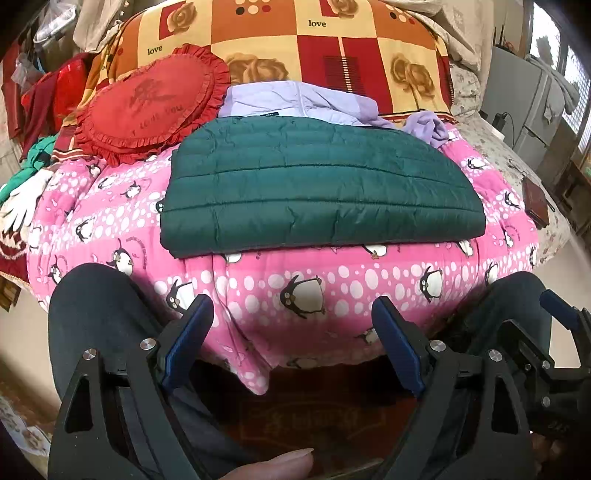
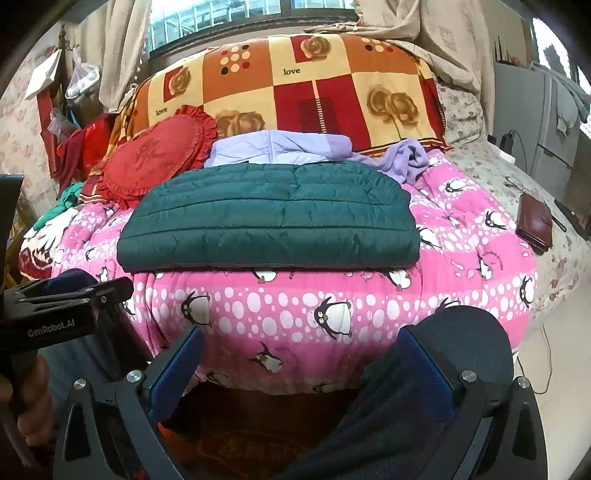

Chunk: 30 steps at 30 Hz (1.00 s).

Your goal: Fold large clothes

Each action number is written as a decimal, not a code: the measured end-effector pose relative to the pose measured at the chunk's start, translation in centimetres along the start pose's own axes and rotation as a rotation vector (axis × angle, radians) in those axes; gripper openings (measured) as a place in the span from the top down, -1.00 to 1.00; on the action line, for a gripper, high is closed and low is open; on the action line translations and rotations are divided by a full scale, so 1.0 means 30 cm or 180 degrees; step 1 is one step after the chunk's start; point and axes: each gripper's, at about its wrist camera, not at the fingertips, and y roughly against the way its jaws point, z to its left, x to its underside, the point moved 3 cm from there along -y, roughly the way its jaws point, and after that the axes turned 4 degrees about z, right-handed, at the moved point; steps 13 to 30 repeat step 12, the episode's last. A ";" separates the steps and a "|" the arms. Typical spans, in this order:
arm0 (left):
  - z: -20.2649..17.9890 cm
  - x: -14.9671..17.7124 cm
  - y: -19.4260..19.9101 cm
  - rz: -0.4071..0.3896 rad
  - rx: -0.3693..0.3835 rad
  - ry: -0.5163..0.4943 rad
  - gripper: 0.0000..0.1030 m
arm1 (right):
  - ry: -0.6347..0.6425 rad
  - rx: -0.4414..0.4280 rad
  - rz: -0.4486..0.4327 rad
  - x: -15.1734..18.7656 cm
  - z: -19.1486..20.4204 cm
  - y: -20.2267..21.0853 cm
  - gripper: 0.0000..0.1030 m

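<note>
Both grippers, left gripper (image 1: 291, 332) and right gripper (image 2: 299, 369), are hanging released and empty; the green quilted jacket (image 1: 317, 184) is lying folded at 12 o'clock, apparently finished.

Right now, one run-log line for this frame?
green jacket: folded on pink quilt | left tool: open, empty | right tool: open, empty

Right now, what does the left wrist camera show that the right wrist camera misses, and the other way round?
Only the left view: a fingertip at the bottom edge. Only the right view: the window above the bed, and a GenRobot.AI label. Both: the folded green jacket on the pink penguin quilt, the red cushion, the lilac garment, and the brown wallet.
</note>
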 end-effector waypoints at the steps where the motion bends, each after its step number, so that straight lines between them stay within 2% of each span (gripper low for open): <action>1: 0.001 0.000 -0.001 0.0006 0.0005 0.0002 -0.70 | 0.0000 -0.0001 0.0005 0.000 0.001 0.000 -1.00; 9: -0.002 0.004 -0.007 0.0004 0.0116 -0.0032 -0.70 | 0.0040 -0.0007 0.0013 -0.001 0.014 -0.006 -1.00; 30: -0.002 0.003 -0.007 -0.0013 0.0114 -0.0059 -0.70 | 0.0038 -0.0003 0.0017 -0.001 0.016 -0.009 -1.00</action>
